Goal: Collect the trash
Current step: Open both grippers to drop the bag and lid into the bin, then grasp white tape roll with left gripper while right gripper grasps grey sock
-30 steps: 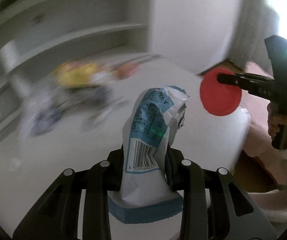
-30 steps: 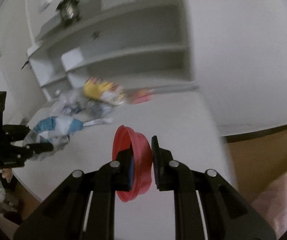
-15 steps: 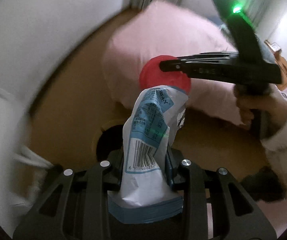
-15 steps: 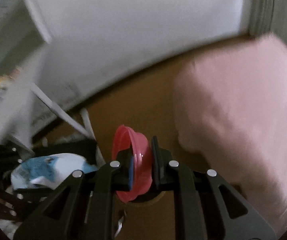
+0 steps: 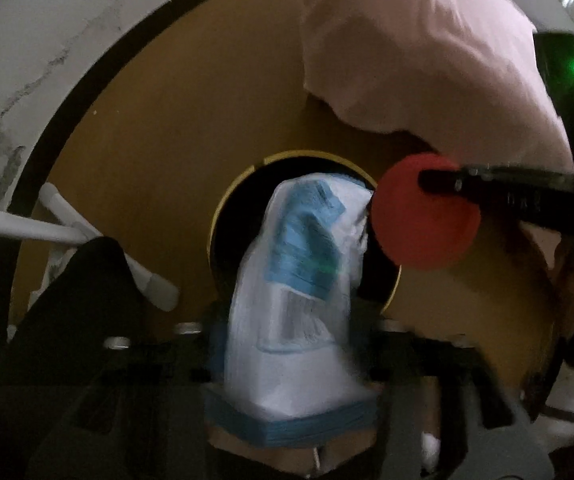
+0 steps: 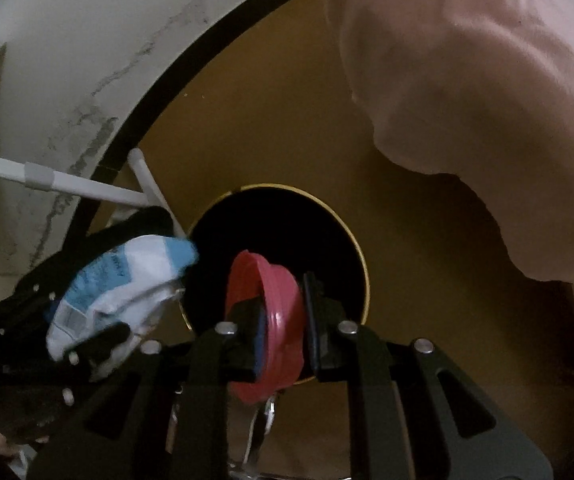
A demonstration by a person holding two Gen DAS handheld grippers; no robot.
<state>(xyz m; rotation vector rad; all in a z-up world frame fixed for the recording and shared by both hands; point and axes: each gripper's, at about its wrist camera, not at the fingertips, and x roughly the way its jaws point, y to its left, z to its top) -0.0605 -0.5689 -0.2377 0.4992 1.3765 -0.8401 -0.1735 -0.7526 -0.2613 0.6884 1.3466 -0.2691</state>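
Observation:
A white and blue snack wrapper [image 5: 303,248] stands blurred between the fingers of my left gripper [image 5: 291,320]. The jaws are opening and the pads stand clear of it. Right below lies the dark round mouth of a bin with a gold rim [image 5: 215,220]. My right gripper [image 6: 283,304] points down over the same bin rim [image 6: 361,264], its jaws opening. The red plastic lid [image 6: 275,320] sits between them, with a gap at the right pad. The right wrist view shows the wrapper [image 6: 127,272] at the left in the left gripper [image 6: 87,320]. The left wrist view shows the lid [image 5: 423,232] at the right.
The bin stands on a brown floor [image 6: 287,120]. A pink fabric mass [image 5: 427,60] bulges in close at the upper right. White tube legs [image 5: 27,232] and a dark object [image 5: 87,300] lie left of the bin, before a white wall with a black baseboard.
Both grippers swung from the table down over the bin. The left jaws have spread off the wrapper. The right jaws have loosened around the red lid.

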